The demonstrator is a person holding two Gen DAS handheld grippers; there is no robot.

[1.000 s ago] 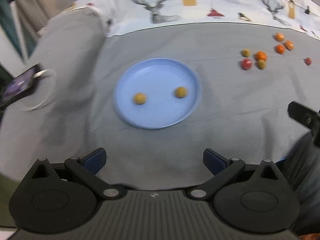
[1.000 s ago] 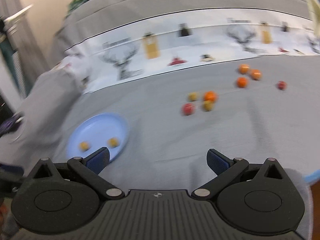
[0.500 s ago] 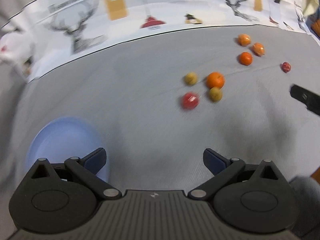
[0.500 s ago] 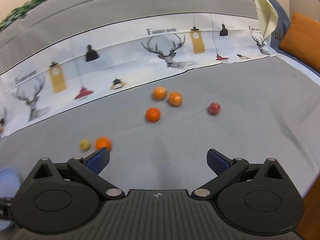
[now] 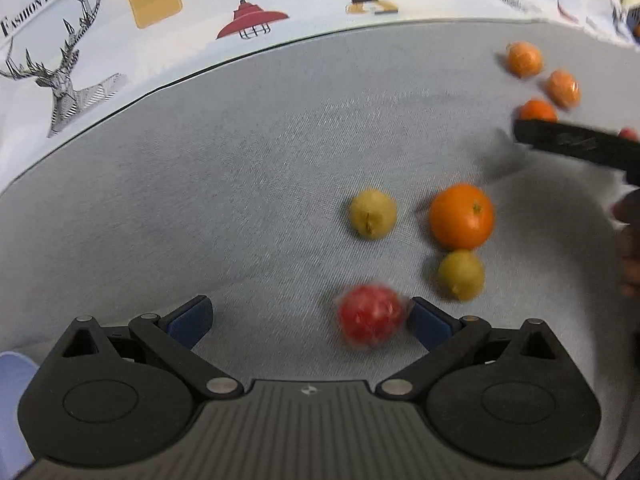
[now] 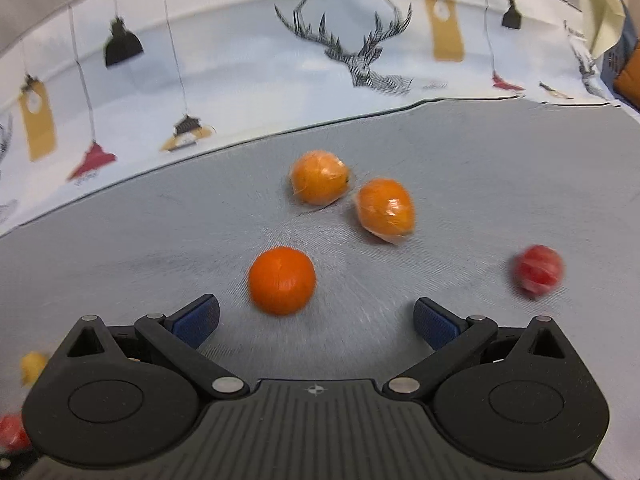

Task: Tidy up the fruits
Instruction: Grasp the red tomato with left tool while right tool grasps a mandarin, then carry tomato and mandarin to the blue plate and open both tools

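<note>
My left gripper (image 5: pixel 310 320) is open and empty; a red fruit (image 5: pixel 370 315) lies just inside its right finger. Beyond it are two yellow fruits (image 5: pixel 373 213) (image 5: pixel 461 274) and an orange (image 5: pixel 461 216). My right gripper (image 6: pixel 316 320) is open and empty over an orange (image 6: pixel 282 280) that lies just ahead between its fingers. Two wrapped oranges (image 6: pixel 319 177) (image 6: pixel 386 209) lie farther back and a red fruit (image 6: pixel 538 270) to the right. The right gripper's finger shows in the left wrist view (image 5: pixel 576 146). The blue plate's edge (image 5: pixel 12 392) is at the lower left.
All fruit lies on a grey cloth surface (image 5: pixel 240 200). A white printed fabric with deer and lamps (image 6: pixel 280 60) rises along the far side. An orange cushion (image 6: pixel 630 76) sits at the far right.
Both grippers have swung right, away from the blue plate, and moved in close to the fruit. The fruit now looks much larger. Both stay open.
</note>
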